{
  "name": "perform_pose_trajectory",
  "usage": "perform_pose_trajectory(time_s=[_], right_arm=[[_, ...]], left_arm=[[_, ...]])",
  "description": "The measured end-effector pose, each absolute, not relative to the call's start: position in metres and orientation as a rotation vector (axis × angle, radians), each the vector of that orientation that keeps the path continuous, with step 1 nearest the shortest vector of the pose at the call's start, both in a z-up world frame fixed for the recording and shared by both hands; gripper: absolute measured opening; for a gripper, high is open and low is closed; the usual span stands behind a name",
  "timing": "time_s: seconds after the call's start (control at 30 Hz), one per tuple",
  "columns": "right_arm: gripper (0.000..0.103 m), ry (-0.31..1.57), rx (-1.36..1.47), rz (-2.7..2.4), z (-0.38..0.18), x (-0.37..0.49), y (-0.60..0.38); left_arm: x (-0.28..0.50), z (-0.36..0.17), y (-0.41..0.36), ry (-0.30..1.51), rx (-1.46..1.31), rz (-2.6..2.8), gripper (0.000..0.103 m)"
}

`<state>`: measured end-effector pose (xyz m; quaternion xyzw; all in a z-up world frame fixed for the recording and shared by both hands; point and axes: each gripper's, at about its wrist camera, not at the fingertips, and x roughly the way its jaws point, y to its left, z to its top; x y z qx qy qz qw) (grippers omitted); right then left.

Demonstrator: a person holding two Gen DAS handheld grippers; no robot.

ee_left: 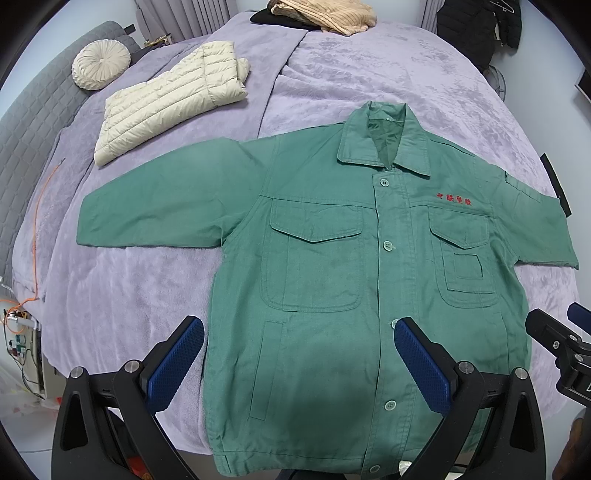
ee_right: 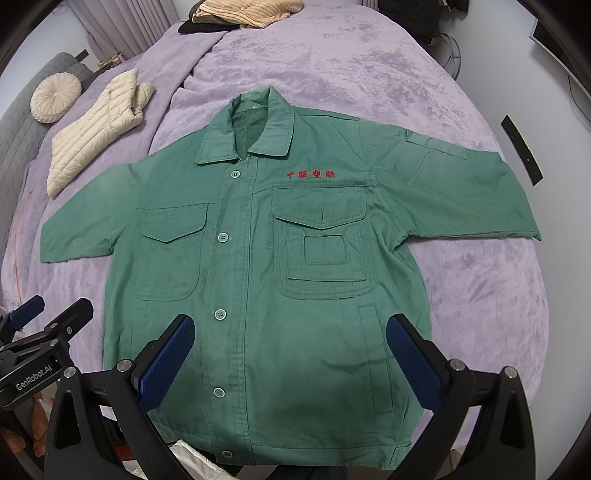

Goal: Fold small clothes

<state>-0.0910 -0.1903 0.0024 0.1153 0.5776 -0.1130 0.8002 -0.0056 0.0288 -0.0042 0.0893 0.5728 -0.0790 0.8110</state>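
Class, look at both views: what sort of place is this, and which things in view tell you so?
Most likely a bedroom at home. A green jacket lies spread on a bed with a purple blanket, a round cushion rests against the padded headboard, and curtains hang behind.

Matt green woven cloth jacket with glossy plastic buttons; plushy lilac blanket; quilted, faintly shiny cream puffer jacket upper left; dimpled blue rubbery pads on black plastic

A lilac plush bedspread covers the bed, grey quilted headboard left, grey curtains behind.
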Motion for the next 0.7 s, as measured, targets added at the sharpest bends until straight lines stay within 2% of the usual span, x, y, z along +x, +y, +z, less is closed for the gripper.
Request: perform_pose_trajectory(time_s=[0.7], right_arm=[[0.103,1.277,0.237,-0.257,-0.006,-0.078,-0.189]], left_arm=[[0.009,-0.015,0.041,1.270,0.148,-0.162,0.103]])
